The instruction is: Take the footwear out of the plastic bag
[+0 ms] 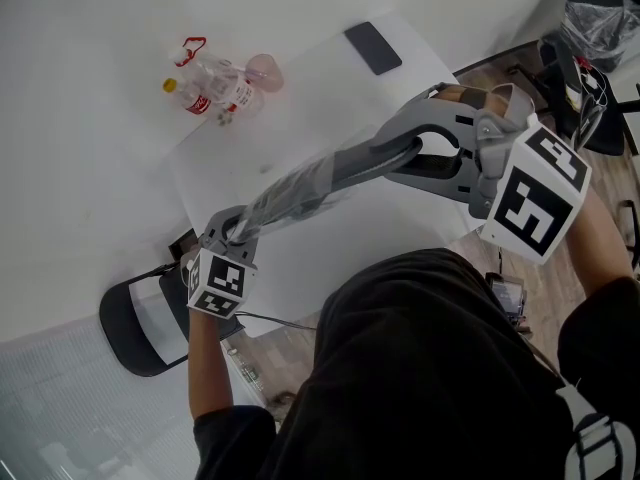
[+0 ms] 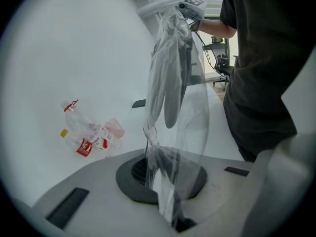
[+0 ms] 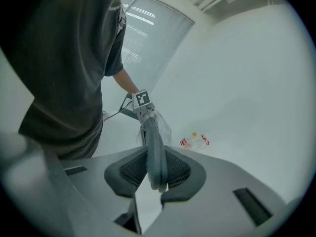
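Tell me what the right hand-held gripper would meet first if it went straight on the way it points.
The right hand-held gripper clamps the gray footwear; past that, probably the left hand-held gripper pinching the plastic bag at its far end, though depth is unclear.

The clear plastic bag blurs the grey footwear so I cannot tell its kind, my dark shirt hides the near edge of the table, and the labels of the bottles are too small to read.
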